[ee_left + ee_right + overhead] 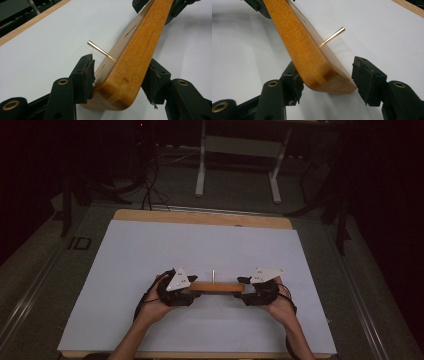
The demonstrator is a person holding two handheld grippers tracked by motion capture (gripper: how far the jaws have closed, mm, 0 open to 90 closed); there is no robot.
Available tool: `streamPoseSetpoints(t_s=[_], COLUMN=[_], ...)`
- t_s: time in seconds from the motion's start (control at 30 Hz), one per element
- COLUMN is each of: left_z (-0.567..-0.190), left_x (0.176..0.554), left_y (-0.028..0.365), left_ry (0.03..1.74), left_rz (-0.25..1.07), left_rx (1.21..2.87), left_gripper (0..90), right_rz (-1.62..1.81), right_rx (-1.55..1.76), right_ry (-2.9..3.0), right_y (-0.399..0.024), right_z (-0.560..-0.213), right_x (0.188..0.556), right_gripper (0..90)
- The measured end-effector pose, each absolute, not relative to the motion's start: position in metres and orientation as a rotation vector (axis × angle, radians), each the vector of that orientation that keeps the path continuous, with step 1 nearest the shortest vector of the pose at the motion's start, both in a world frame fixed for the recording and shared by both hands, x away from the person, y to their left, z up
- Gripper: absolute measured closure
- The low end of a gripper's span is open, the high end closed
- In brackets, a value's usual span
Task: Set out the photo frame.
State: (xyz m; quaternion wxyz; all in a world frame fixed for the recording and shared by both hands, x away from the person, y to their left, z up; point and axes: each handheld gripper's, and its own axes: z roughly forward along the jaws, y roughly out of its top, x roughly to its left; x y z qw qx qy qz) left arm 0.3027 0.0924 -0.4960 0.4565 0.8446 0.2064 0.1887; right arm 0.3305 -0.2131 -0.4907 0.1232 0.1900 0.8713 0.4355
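Wooden board (216, 287) with upright metal pin (213, 275) on white tabletop (200, 245); left gripper (187, 292) clamps one end, right gripper (244, 294) jaws spread around the other.

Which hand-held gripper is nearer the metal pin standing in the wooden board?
Left, slightly. The left hand-held gripper clamps the wooden board end just left of the metal pin; the right hand-held gripper sits open around the farther right end.
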Motion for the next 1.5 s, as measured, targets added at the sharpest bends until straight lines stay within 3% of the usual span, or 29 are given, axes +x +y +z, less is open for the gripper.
streamPoseSetpoints(t_s=[0.73, 0.97, 1.5], left_z=[-0.516, -0.519, -0.519], left_x=[0.32, 0.321, 0.325], left_y=[0.106, 0.101, 0.099], left_ry=[0.608, 0.587, 0.595], left_rz=[0.42, 0.467, 0.517], left_rx=[2.075, 2.127, 2.143], left_gripper=[53.0, 54.2, 57.1], right_rz=[1.345, 1.327, 1.396], right_rx=[0.596, 0.627, 0.686], right_ry=[2.512, 2.544, 2.499], right_y=[-0.215, -0.21, -0.211], right_z=[-0.495, -0.509, -0.511], right_x=[0.34, 0.35, 0.351], right_gripper=[48.7, 46.5, 53.1])
